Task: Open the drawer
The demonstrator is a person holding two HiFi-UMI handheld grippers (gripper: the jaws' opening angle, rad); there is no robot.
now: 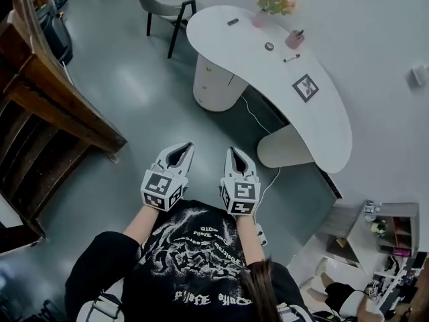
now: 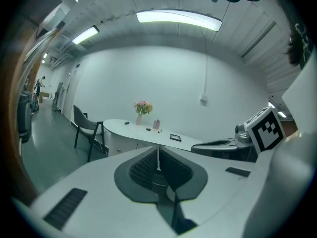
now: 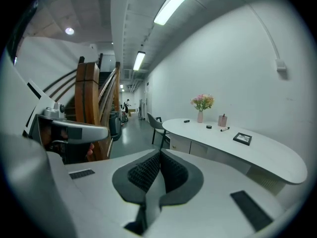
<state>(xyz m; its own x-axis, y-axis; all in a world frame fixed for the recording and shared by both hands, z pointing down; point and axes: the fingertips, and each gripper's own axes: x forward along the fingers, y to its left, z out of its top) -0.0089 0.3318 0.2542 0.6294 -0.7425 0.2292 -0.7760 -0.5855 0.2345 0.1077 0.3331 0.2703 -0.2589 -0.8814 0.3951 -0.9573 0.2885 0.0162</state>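
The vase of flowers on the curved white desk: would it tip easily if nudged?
Probably yes: the vase looks narrow and tall, with a wide bunch of flowers above, so it seems top-heavy. It might also slide on the smooth desk. It could be ceramic or glass, so likely breakable.

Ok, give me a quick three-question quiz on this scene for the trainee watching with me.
1. True or false: the left gripper is shut with nothing between its jaws.
2. Which of these stands on the desk? A) a vase of flowers B) a laptop C) a kettle
3. Short answer: does the right gripper touch the drawer unit under the desk?
Key: 1 true; 2 A; 3 no, it is held well short of it.
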